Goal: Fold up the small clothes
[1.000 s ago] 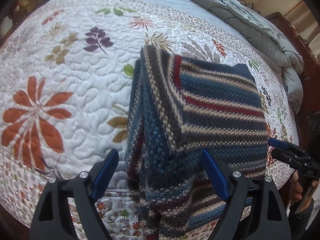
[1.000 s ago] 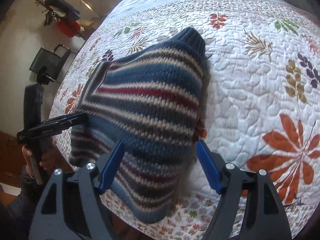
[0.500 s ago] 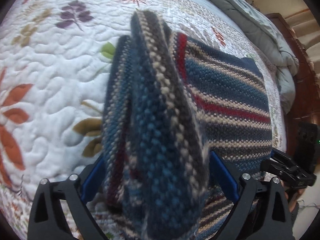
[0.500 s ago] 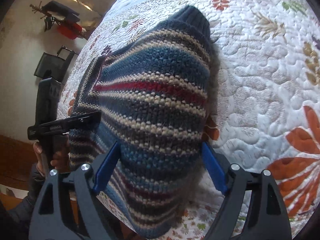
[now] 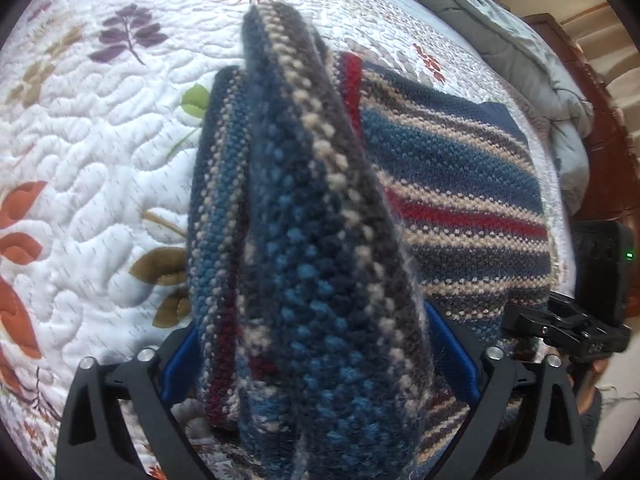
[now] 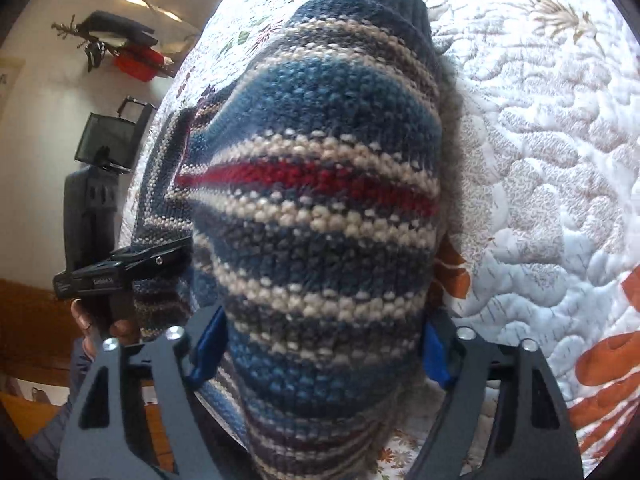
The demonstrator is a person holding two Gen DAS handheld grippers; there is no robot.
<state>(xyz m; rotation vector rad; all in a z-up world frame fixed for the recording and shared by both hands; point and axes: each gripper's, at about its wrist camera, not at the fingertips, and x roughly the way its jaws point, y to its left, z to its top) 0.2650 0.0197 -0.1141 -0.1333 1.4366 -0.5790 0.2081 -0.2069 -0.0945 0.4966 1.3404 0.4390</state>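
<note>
A small striped knit sweater [image 5: 452,184], blue, cream, grey and red, lies on the white leaf-print quilt [image 5: 100,152]. Its near left edge bulges up between the blue pads of my left gripper [image 5: 316,364], whose jaws stand wide around the thick fold. In the right wrist view the sweater [image 6: 320,200] fills the middle and its near right part sits between the spread jaws of my right gripper [image 6: 320,356]. Whether either gripper pinches the knit is hidden. Each gripper shows in the other's view: the right one [image 5: 560,324], the left one [image 6: 132,260].
A grey duvet [image 5: 520,32] is bunched at the far right of the bed, beside a dark wooden bedframe [image 5: 600,152]. In the right wrist view, the room's wall, a black chair [image 6: 108,140] and a wall rack [image 6: 120,44] lie beyond the bed's left edge.
Both grippers have moved forward onto the sweater. Its near edges now fill the space between the jaws and rise up in front of both cameras.
</note>
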